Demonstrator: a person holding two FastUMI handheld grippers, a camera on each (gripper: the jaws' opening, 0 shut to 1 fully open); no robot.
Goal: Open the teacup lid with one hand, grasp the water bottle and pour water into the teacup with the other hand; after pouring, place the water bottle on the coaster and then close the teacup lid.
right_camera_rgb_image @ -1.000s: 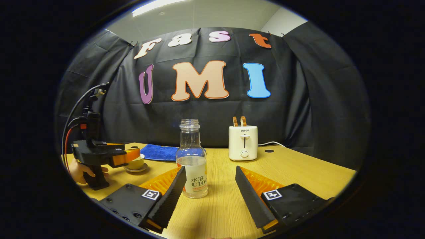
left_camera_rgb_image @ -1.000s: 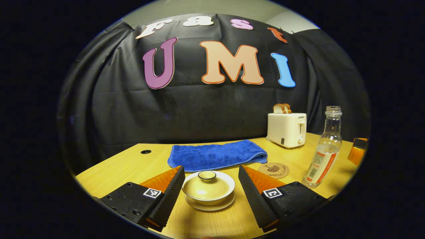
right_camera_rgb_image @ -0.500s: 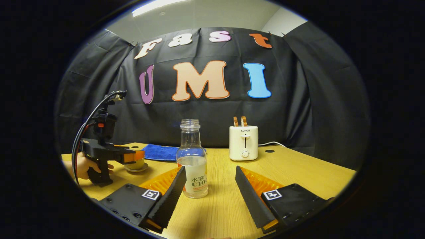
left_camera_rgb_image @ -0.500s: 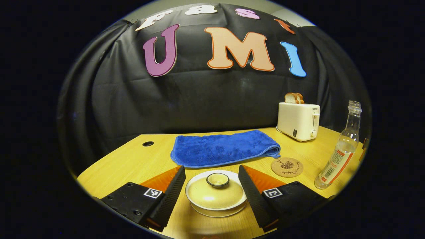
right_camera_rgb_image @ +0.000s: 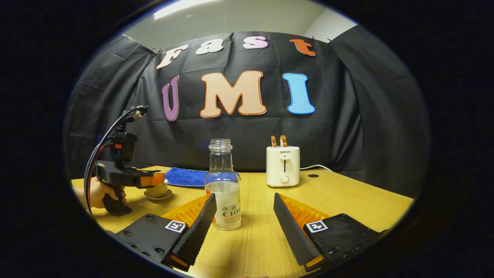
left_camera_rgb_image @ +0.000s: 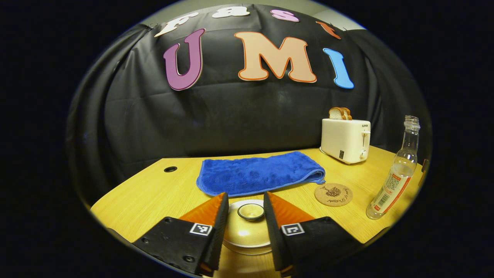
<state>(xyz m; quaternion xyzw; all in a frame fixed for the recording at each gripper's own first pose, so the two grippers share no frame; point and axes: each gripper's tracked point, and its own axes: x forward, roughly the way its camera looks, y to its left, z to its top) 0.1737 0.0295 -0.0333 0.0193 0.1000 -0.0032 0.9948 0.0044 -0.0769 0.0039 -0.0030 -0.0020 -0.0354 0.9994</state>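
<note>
The left gripper (left_camera_rgb_image: 244, 201) sat low over the teacup (left_camera_rgb_image: 247, 235), its fingers drawn in to either side of the small round knob (left_camera_rgb_image: 251, 211) on the lid (left_camera_rgb_image: 244, 231). They flanked the knob closely, but whether both pressed on it could not be told. The lid was on the cup, which stood on its saucer on the wooden table (left_camera_rgb_image: 154, 193). In the right gripper view the same gripper (right_camera_rgb_image: 157, 179) showed at far left, level above the cup (right_camera_rgb_image: 157, 190), with a hand (right_camera_rgb_image: 101, 193) around its grip.

Behind the cup in the left gripper view lay a folded blue towel (left_camera_rgb_image: 258, 173). To its right a round cork coaster (left_camera_rgb_image: 333, 194) lay bare on the table, near the towel's end. Farther back stood a white toaster (left_camera_rgb_image: 345, 139) with bread in its slots. At the far right the water bottle (left_camera_rgb_image: 393, 173) stood upright with no cap on and some water in it.

The right gripper (right_camera_rgb_image: 243, 206) hung spread wide and held nothing. The bottle (right_camera_rgb_image: 224, 189) stood on the table just ahead of it, by the tip of its left finger (right_camera_rgb_image: 195, 227) and apart from the right one.
</note>
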